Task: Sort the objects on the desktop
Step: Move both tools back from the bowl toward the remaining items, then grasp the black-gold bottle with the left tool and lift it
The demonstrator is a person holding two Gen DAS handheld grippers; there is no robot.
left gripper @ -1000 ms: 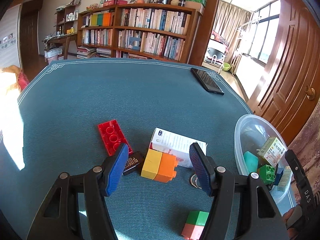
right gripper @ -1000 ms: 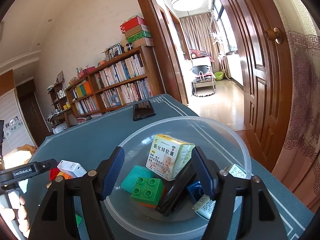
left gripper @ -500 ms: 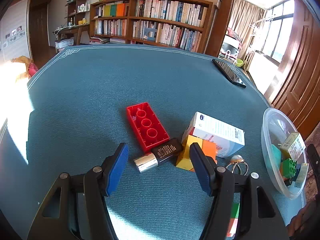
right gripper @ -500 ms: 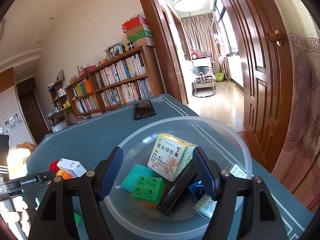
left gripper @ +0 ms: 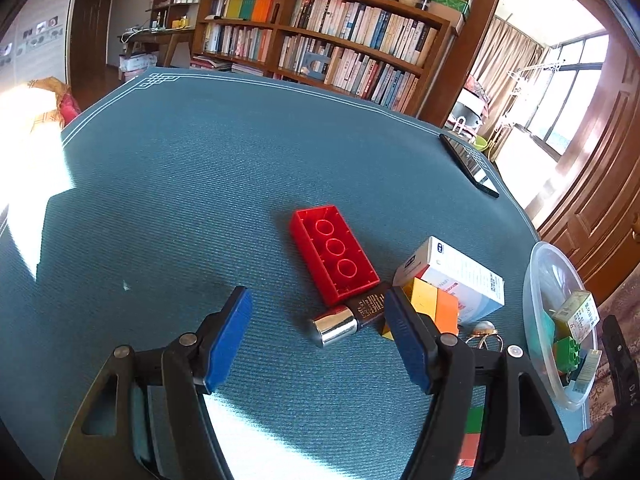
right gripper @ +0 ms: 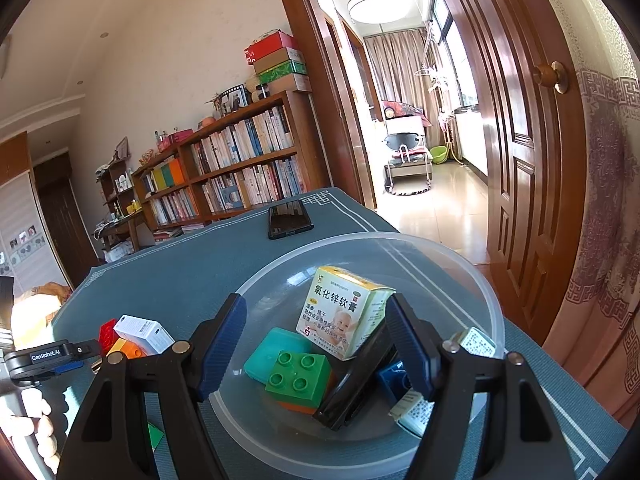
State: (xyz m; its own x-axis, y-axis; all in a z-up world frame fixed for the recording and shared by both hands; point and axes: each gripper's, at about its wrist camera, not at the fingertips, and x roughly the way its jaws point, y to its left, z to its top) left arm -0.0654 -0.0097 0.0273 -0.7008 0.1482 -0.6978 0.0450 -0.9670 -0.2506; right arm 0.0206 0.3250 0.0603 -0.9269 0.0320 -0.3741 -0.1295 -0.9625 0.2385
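My left gripper (left gripper: 320, 340) is open and empty above the blue table mat. Just ahead of it lies a dark bottle with a silver cap (left gripper: 348, 316), touching a red brick (left gripper: 334, 254) that lies upside down. A yellow-orange block (left gripper: 434, 308) and a white box (left gripper: 460, 280) sit to the right. My right gripper (right gripper: 316, 344) is open and empty over a clear plastic bowl (right gripper: 452, 264) that holds a yellow-green medicine box (right gripper: 344, 312), a green brick (right gripper: 298, 376), a teal block (right gripper: 272, 352) and a black item (right gripper: 360, 384).
A black phone (left gripper: 470, 164) lies at the far right of the table, also in the right wrist view (right gripper: 290, 218). A metal key ring (left gripper: 486, 336) lies beside the white box. A green-and-red block (left gripper: 472, 432) sits behind the left gripper's right finger. The bowl (left gripper: 560, 280) stands at the table's right edge.
My left gripper has shifted left and drawn back, so the red brick and the bottle now lie ahead between its fingers. The right gripper has stayed over the bowl.
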